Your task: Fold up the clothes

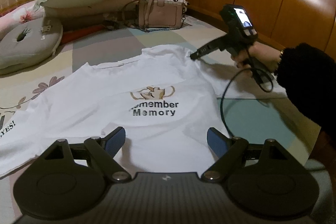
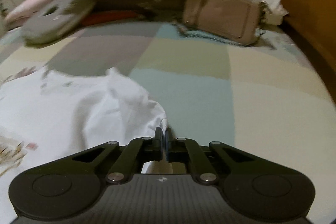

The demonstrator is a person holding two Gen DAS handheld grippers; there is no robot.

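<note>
White T-shirt [image 1: 134, 85] spread flat, print up, on the patchwork bedsheet [image 2: 189, 77]. Left gripper [image 1: 166, 140] spread wide above the hem, holding nothing. Right gripper [image 2: 163, 135] clamped on the shirt's shoulder edge, near side of a pink handbag [image 1: 161, 14]

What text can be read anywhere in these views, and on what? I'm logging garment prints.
"emember Memory": chest print of the white T-shirt, first letter creased, under a small cartoon graphic.
"YES!": black print at the left edge; what it stands on is unclear, and it is cut off.
Tag on the grey cushion: too small to read.
Right wrist view: blurred, nothing legible.
</note>
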